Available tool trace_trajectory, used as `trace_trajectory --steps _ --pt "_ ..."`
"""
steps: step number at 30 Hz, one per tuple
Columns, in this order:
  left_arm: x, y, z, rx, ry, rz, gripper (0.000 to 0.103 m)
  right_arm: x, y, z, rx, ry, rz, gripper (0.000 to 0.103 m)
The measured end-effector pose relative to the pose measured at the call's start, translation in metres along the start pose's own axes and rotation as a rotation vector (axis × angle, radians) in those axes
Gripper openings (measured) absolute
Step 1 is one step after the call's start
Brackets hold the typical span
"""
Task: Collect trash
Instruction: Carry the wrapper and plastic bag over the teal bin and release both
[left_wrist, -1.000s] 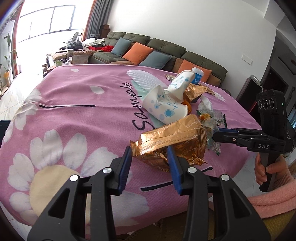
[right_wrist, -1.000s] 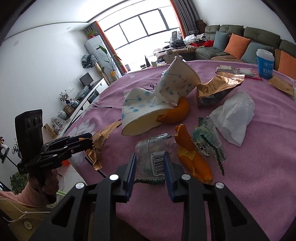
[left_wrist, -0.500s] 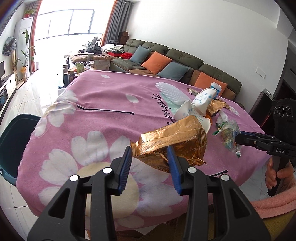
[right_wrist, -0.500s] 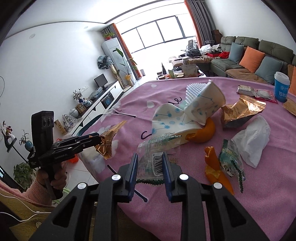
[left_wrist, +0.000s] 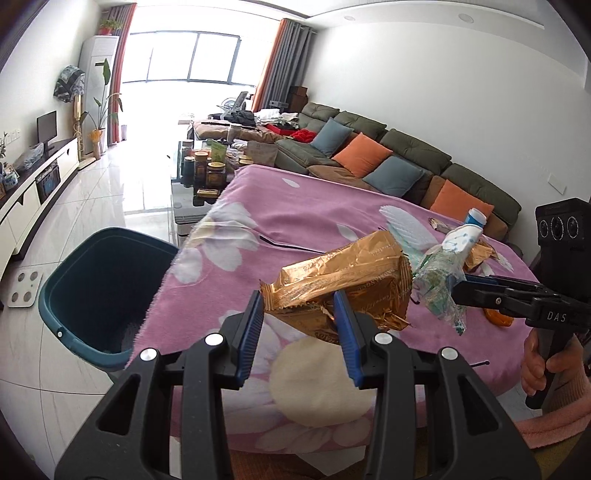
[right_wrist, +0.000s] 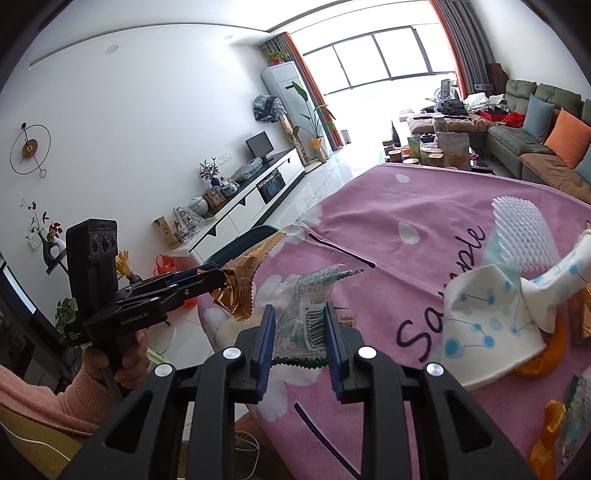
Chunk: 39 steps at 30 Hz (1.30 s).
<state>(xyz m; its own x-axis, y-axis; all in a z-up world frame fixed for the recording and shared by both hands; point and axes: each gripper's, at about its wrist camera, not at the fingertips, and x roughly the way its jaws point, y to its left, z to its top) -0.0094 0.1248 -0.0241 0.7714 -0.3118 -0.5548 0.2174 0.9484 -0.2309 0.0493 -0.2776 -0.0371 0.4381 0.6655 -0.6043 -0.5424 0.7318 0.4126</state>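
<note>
My left gripper (left_wrist: 298, 325) is shut on a crumpled gold foil wrapper (left_wrist: 343, 284), held above the near edge of the pink flowered tablecloth (left_wrist: 295, 221). To its left and below stands a dark teal bin (left_wrist: 92, 291), open at the top. My right gripper (right_wrist: 298, 341) is shut on a clear plastic wrapper with a barcode (right_wrist: 306, 306), also lifted off the cloth. In the left wrist view the right gripper (left_wrist: 458, 291) and clear wrapper (left_wrist: 439, 284) hang just right of the foil wrapper. In the right wrist view the left gripper (right_wrist: 218, 278) carries the foil wrapper (right_wrist: 240, 284) toward the bin (right_wrist: 243, 243).
More litter lies on the cloth at the right: crushed paper cups (right_wrist: 498, 317), orange peel (right_wrist: 546, 354), a white foam net (right_wrist: 521, 229), another foil wrapper (left_wrist: 480, 254). A green sofa (left_wrist: 406, 162) stands behind the table, a glass coffee table with jars (left_wrist: 207, 170) beyond the bin.
Both grippers have swung left with their wrappers and risen off the cloth. The teal bin has come into the left wrist view.
</note>
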Motion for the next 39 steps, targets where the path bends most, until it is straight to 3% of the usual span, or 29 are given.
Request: trace_trajectory --steps 20,39 --pt "-0.026 0.124 0.01 -0.169 -0.069 0.282 0.039 0.129 0.073 0.074 -0.131 0.118 0.173 0.024" --pt "0.002 0.183 0.007 -0.277 0.0 0.385 0.039 0.218 0.101 0.098 -0.123 0.2 0.165 0.024"
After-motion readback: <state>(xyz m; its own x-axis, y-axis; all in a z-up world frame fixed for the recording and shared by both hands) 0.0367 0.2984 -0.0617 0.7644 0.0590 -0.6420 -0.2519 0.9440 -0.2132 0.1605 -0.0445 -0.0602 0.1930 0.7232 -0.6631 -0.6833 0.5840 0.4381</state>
